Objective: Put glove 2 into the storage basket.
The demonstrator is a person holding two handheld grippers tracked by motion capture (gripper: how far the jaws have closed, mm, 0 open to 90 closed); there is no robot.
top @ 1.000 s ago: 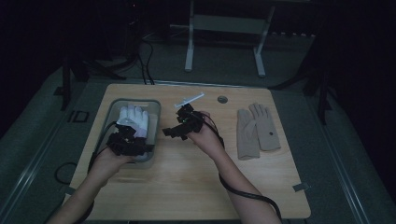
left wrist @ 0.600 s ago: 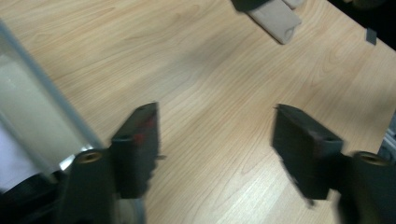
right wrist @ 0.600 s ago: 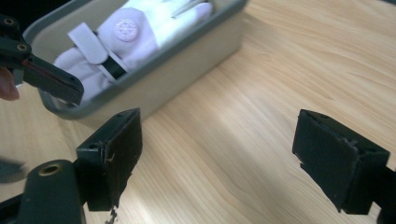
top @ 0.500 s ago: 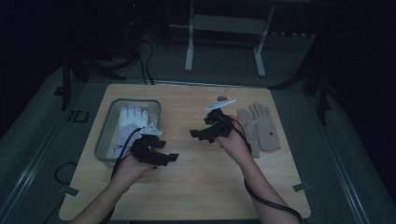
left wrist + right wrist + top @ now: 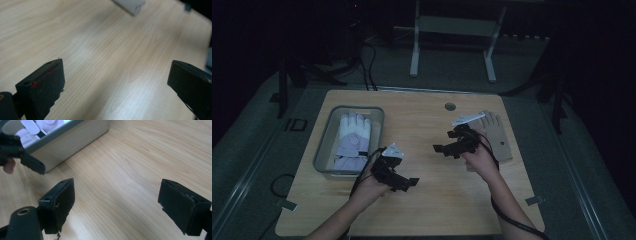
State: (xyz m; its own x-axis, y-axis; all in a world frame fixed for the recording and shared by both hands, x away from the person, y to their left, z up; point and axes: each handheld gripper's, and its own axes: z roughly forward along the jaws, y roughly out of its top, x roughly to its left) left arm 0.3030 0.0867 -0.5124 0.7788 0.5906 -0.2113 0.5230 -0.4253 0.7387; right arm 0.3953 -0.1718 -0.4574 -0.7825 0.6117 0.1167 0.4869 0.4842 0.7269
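A white and lilac glove (image 5: 353,137) lies in a grey tray (image 5: 323,150) at the table's left. A tan glove (image 5: 498,137) lies flat at the right. My left gripper (image 5: 411,182) hovers over bare wood, nearer than the tray and to its right. Its jaws have just been opening, and in the left gripper view (image 5: 116,66) they stand wide apart with nothing between them. My right gripper (image 5: 443,149) sits just left of the tan glove, pointing left. It is open (image 5: 116,192) over bare wood, facing the tray wall (image 5: 72,142) and the white glove (image 5: 37,127).
The wooden table (image 5: 432,205) has a small round hole (image 5: 450,106) near its far edge. A pale grey thing (image 5: 130,5) shows at the top of the left gripper view; I cannot tell what it is. Dark floor, cables and a stand lie beyond the table.
My left gripper has left the tray and come toward the near middle of the table. My right gripper has moved right, from beside the tray to beside the tan glove.
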